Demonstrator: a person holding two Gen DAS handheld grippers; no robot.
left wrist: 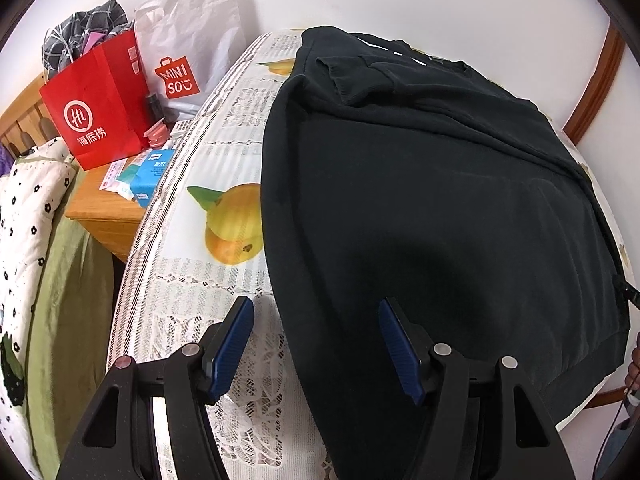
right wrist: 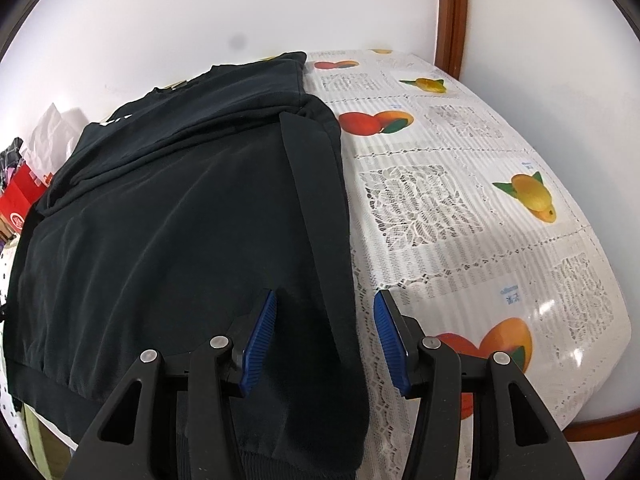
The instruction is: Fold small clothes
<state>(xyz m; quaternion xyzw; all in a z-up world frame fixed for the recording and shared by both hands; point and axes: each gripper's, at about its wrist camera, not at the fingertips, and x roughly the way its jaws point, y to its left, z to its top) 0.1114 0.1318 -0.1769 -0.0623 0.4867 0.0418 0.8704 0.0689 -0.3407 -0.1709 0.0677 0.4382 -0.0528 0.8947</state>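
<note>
A black sweatshirt (left wrist: pixel 440 200) lies spread on a round table covered by a white lace cloth with fruit prints (left wrist: pixel 224 208). Its sleeves are folded in over the body. It also shows in the right wrist view (right wrist: pixel 180 220). My left gripper (left wrist: pixel 316 308) is open and empty, straddling the garment's left edge near the hem. My right gripper (right wrist: pixel 324 300) is open and empty, straddling the right edge, where a folded sleeve (right wrist: pixel 316 184) runs down toward the hem.
A red paper bag (left wrist: pixel 100 108) and a white Miniso bag (left wrist: pixel 188 52) stand on a wooden nightstand (left wrist: pixel 108 208) left of the table. A bed with a floral quilt (left wrist: pixel 28 216) lies further left. The tablecloth (right wrist: pixel 480 200) lies bare to the sweatshirt's right.
</note>
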